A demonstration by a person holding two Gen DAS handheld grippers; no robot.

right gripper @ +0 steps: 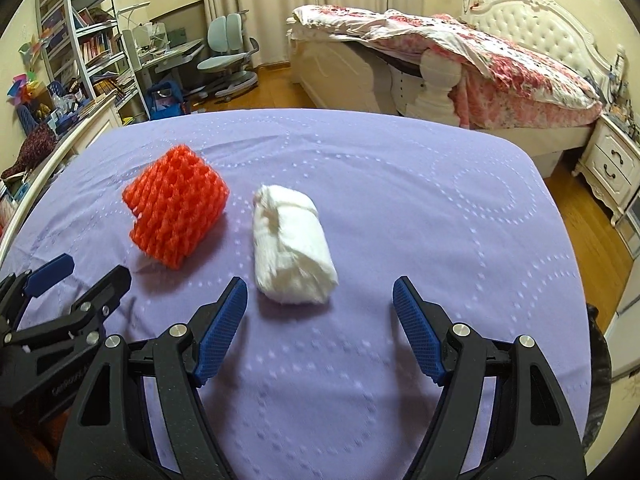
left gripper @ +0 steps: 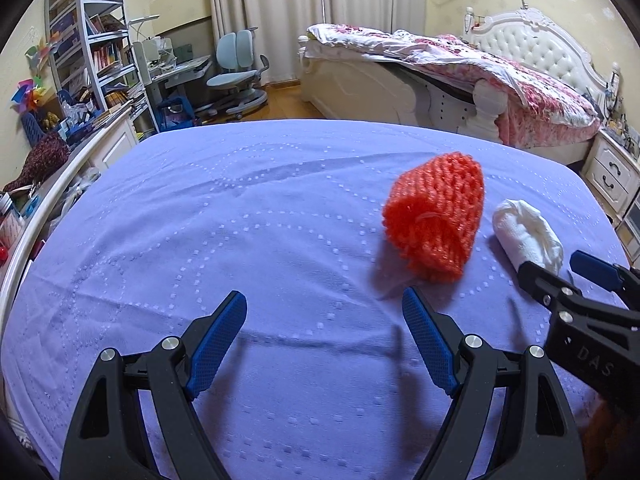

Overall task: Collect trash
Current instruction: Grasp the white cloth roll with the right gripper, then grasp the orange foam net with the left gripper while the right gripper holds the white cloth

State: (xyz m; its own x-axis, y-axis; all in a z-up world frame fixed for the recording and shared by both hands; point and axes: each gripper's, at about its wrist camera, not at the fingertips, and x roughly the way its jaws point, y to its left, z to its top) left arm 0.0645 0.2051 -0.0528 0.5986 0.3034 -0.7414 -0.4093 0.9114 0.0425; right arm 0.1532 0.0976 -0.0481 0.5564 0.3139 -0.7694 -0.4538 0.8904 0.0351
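Note:
An orange foam net sleeve (left gripper: 434, 216) (right gripper: 176, 208) lies on the purple bedspread (left gripper: 240, 220) (right gripper: 420, 200). To its right lies a crumpled white tissue wad (left gripper: 528, 236) (right gripper: 294, 248). My left gripper (left gripper: 324, 308) hovers open and empty, just short of the sleeve and to its left. My right gripper (right gripper: 320, 294) is open and empty too, with the wad just ahead between its blue fingertips. Each gripper shows in the other's view: the right gripper (left gripper: 558, 268) at the tissue, the left gripper (right gripper: 90, 270) near the sleeve.
A pink-quilted bed with a white headboard (left gripper: 532, 44) stands behind. A bookshelf (left gripper: 92, 40), a desk and a blue chair (left gripper: 236, 72) fill the back left. White drawers (left gripper: 612, 172) stand at the right. A white rail (left gripper: 36, 220) edges the left side.

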